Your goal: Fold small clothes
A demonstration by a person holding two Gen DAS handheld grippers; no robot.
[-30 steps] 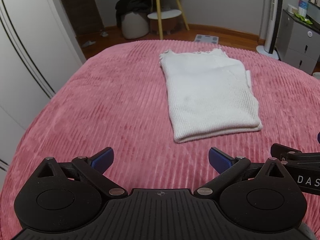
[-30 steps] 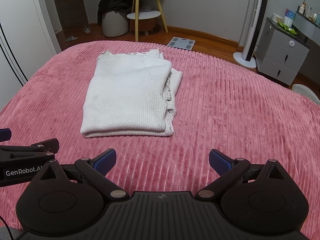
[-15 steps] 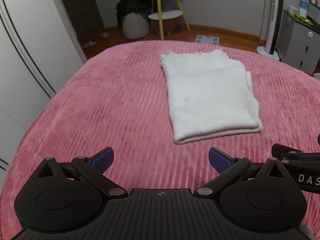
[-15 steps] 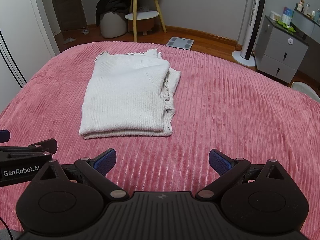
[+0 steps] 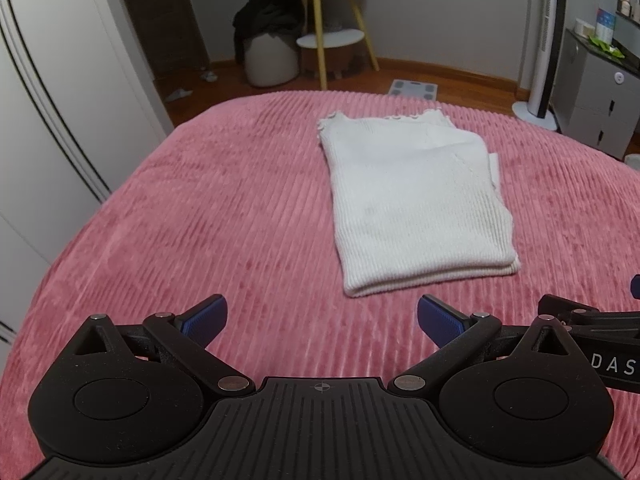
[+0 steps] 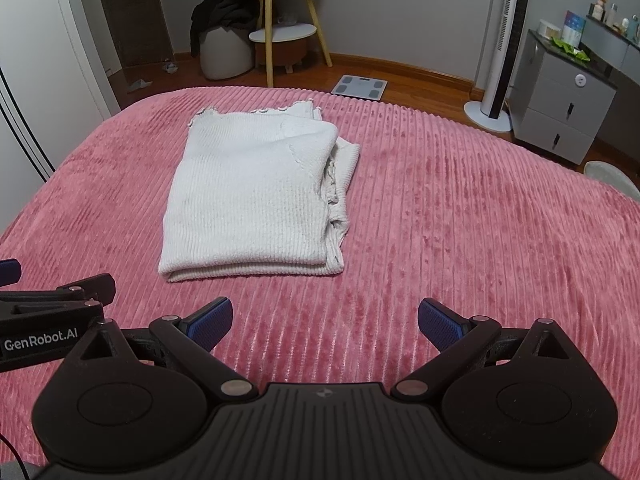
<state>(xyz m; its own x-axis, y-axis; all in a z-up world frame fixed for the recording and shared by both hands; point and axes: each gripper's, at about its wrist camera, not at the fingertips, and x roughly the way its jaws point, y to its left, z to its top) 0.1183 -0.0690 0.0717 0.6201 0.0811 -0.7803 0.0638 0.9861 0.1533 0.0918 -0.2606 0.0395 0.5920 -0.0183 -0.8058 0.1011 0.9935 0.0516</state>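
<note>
A white ribbed knit garment [image 5: 416,196] lies folded into a neat rectangle on the pink ribbed bedspread [image 5: 224,216]; it also shows in the right wrist view [image 6: 256,200], with layered edges along its right side. My left gripper [image 5: 322,320] is open and empty, held above the bedspread in front of the garment's near edge. My right gripper [image 6: 324,322] is open and empty, also short of the garment, to its right. Each gripper shows at the edge of the other's view.
White wardrobe doors [image 5: 48,112] stand at the left of the bed. Beyond the bed are a wooden floor with a scale [image 6: 360,86], a stool and yellow-legged side table [image 6: 280,36], a tower fan [image 6: 500,40] and a grey drawer unit [image 6: 560,116].
Both grippers have drifted slightly back and up from the garment, staying open. The garment has not moved.
</note>
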